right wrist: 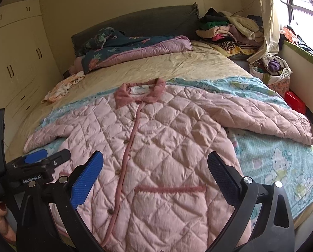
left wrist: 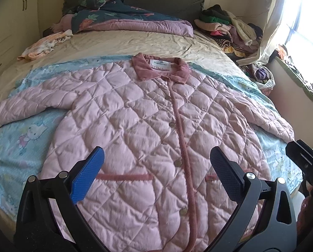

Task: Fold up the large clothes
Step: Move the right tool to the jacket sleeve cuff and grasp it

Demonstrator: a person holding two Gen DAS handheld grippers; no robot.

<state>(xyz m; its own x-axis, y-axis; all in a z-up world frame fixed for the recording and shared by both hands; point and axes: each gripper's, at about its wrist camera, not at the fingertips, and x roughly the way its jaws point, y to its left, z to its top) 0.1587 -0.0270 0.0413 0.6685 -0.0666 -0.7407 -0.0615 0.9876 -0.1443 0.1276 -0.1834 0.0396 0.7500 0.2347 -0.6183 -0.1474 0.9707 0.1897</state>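
Note:
A pink quilted jacket lies flat and buttoned on the bed, collar far, both sleeves spread out to the sides. My left gripper hovers open above its lower hem, nothing between its blue pads. My right gripper is open too, over the lower right front near the pocket trim. From the right wrist view, the left gripper shows at the left edge with a hand under it. The right gripper's black body shows at the right edge of the left wrist view.
A light blue cartoon-print sheet lies under the jacket on a beige bedsheet. A folded quilt, a small patterned garment and a heap of clothes sit at the bed's far end. Wardrobes stand left, a window right.

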